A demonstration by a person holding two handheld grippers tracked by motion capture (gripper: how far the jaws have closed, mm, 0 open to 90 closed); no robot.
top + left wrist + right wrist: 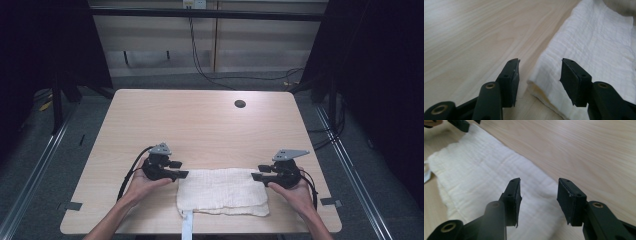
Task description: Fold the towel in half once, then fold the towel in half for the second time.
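High view: a folded white crinkled cotton cloth (222, 192) lies flat on the pale wood-grain table (200, 120), directly between the two grippers. The left gripper (181, 169), black with a grey three-cornered plate on top, sits in the person's left hand (145, 184) at the cloth's left end, its tips pointing toward the cloth at that end's far corner. The right gripper (256, 172), of the same make, sits in the right hand (295, 192) at the opposite end, its tips at the cloth's far right corner. A narrow white strip (187, 227) runs from under the cloth's near edge to the table's edge. Well beyond both grippers, a small dark round hole (240, 104) marks the far part of the tabletop.

Left gripper view: the jaws stand well apart with nothing pinched between them. The cloth's folded corner lies on the table just ahead of the gap, its layered edge facing the jaws, and the rest spreads away ahead and to the right-hand jaw's side.

Right gripper view: the jaws are likewise parted wide and hold nothing. The cloth lies below and ahead of them, stretching away on the left-hand jaw's side, with bare wood past the other jaw. The left gripper's tips show beyond the cloth's far end.
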